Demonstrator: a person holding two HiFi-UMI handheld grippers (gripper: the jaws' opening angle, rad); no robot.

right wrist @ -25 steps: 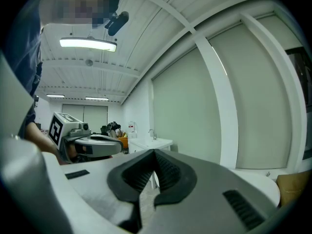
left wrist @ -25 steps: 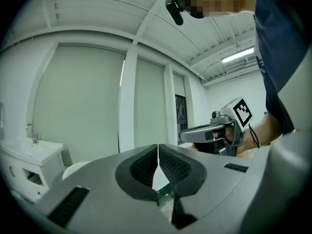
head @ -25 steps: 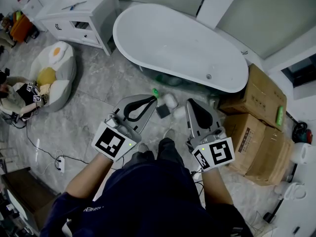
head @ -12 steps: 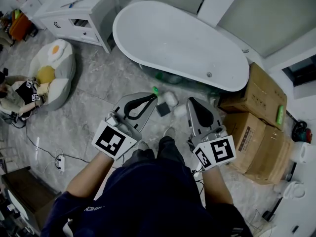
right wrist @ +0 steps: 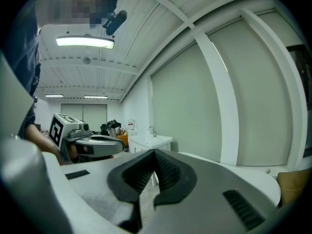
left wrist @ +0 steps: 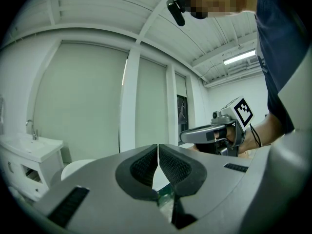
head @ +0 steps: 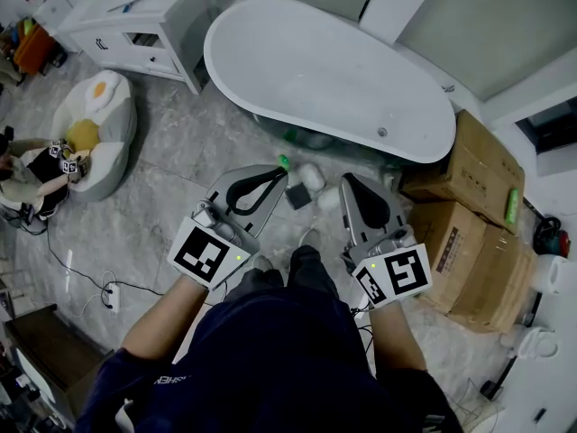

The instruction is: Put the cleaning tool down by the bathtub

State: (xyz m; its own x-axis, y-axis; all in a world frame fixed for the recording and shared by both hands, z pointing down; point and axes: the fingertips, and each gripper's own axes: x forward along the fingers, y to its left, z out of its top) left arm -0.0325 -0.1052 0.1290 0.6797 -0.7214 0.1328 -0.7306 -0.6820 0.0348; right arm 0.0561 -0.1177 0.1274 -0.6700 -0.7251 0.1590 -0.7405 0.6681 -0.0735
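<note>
While the person is standing on the grey tiled floor [head: 171,197], the white bathtub [head: 325,70] is lying across its far side. Cardboard boxes [head: 478,165] are sitting at the tub's right end, and a white cabinet [head: 167,12] is standing toward the floor's far left corner. A beanbag [head: 99,124] is slumping near the floor's left edge. The left tongs [head: 279,177] and the right tongs [head: 346,181] are hanging side by side, apart from each other, both pointing toward the tub. Each pair is resting fully closed with nothing between its pads. The cleaning tool [head: 298,198], seemingly the dark square pad, is lying on the floor just beside the bathtub's near side. It is next to a white rounded thing [head: 311,179] and a green cap [head: 283,162].
</note>
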